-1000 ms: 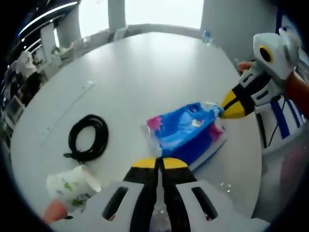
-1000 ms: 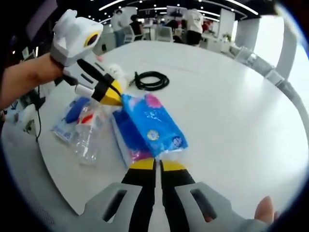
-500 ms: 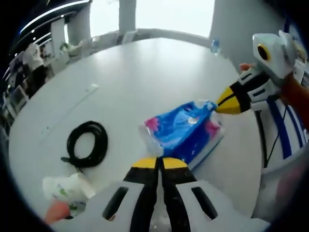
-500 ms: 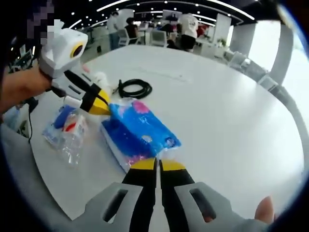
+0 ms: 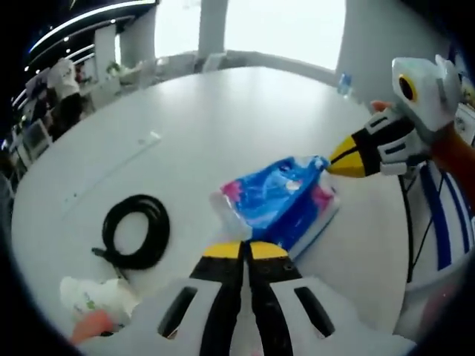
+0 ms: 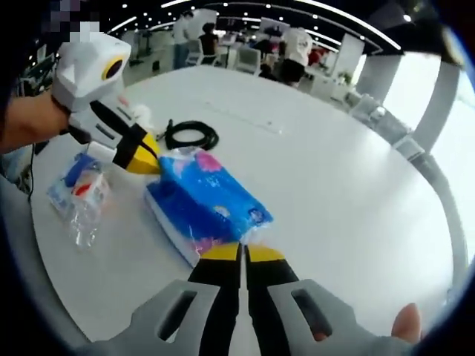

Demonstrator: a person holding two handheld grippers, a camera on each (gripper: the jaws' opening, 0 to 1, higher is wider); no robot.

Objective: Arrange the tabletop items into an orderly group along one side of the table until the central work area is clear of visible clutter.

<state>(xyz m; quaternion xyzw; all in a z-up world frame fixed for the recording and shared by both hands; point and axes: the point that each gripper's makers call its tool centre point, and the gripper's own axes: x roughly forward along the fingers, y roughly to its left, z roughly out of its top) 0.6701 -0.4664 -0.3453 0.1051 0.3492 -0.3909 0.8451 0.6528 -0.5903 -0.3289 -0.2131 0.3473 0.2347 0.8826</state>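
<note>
A blue and pink tissue pack (image 5: 278, 202) lies just above the white table between both grippers. My left gripper (image 5: 241, 251) is shut on the pack's near wrapper end. My right gripper (image 5: 343, 160) comes in from the right, its yellow tips pinched on the far corner. In the right gripper view the same pack (image 6: 208, 204) runs from my right gripper (image 6: 239, 254), shut on its edge, to my left gripper (image 6: 142, 159), held by a hand at the left.
A coiled black cable (image 5: 135, 230) and a printed paper cup (image 5: 93, 297) lie left of the pack. A crumpled clear plastic bottle (image 6: 78, 196) rests near the table edge. A small bottle (image 5: 343, 83) stands at the far rim. People and chairs are beyond the table.
Both views have shifted with the hands. The pack stays pinched at both ends and has moved slightly with the grippers, a little away from the clear bottle.
</note>
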